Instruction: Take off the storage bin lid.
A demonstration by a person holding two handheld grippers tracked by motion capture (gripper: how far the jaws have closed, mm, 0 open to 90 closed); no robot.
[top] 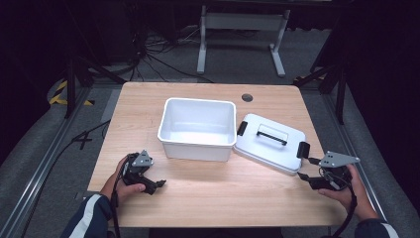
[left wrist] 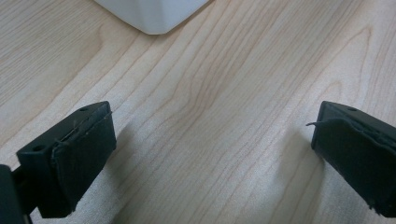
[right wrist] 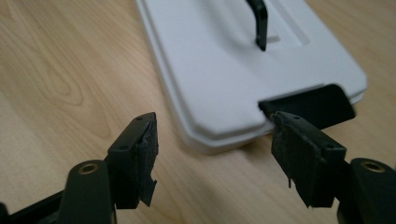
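A white open bin (top: 197, 128) stands mid-table, empty inside. Its white lid (top: 269, 143) lies flat to the right of it, with a black handle (top: 272, 135) on top and a black latch (top: 303, 149) at each end. My left gripper (top: 159, 184) rests near the front left of the table, open, nothing between its jaws; in the left gripper view a bin corner (left wrist: 154, 14) shows ahead. My right gripper (top: 307, 168) hovers at the lid's near right corner, open. In the right gripper view the lid (right wrist: 224, 70) and its latch (right wrist: 313, 105) lie just beyond the fingertips.
The wooden table (top: 208, 198) has a round cable hole (top: 246, 97) at the back. Behind it stand a white desk frame (top: 242, 29) and cables on the grey floor. Bare wood lies between my two grippers at the front.
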